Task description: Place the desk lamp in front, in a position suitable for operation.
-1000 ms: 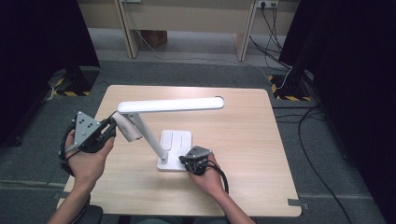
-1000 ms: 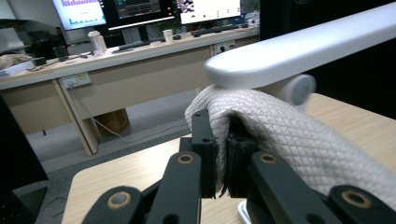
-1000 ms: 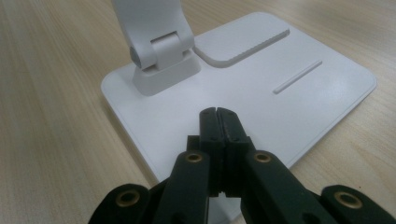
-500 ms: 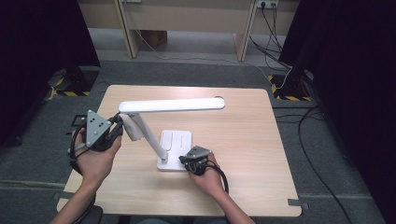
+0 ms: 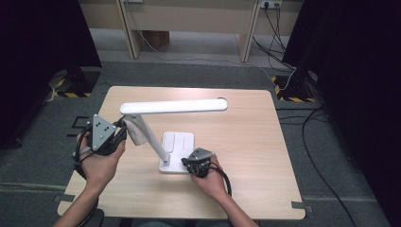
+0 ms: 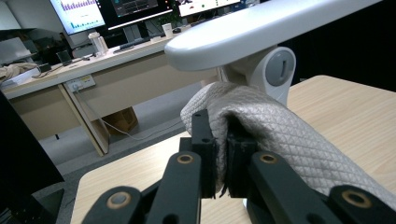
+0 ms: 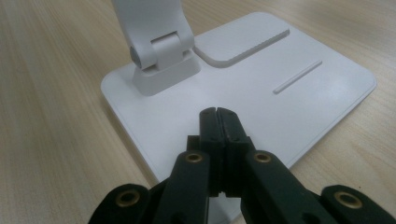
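Over on the wooden table [image 5: 265, 142], the left gripper [image 5: 122, 133] has its jaws clamped on a grey quilted cloth [image 6: 261, 126], held against the white desk lamp [image 5: 172, 107] near its upper hinge. Meanwhile the right gripper [image 7: 217, 113], jaws together and empty, rests on the lamp's base [image 7: 299, 98].

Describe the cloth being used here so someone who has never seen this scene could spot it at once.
On the wooden table stands a white desk lamp. At the hinge under its head, the left claw pinches a cloth. It is the one soft thing: grey-beige, quilted in diamonds.
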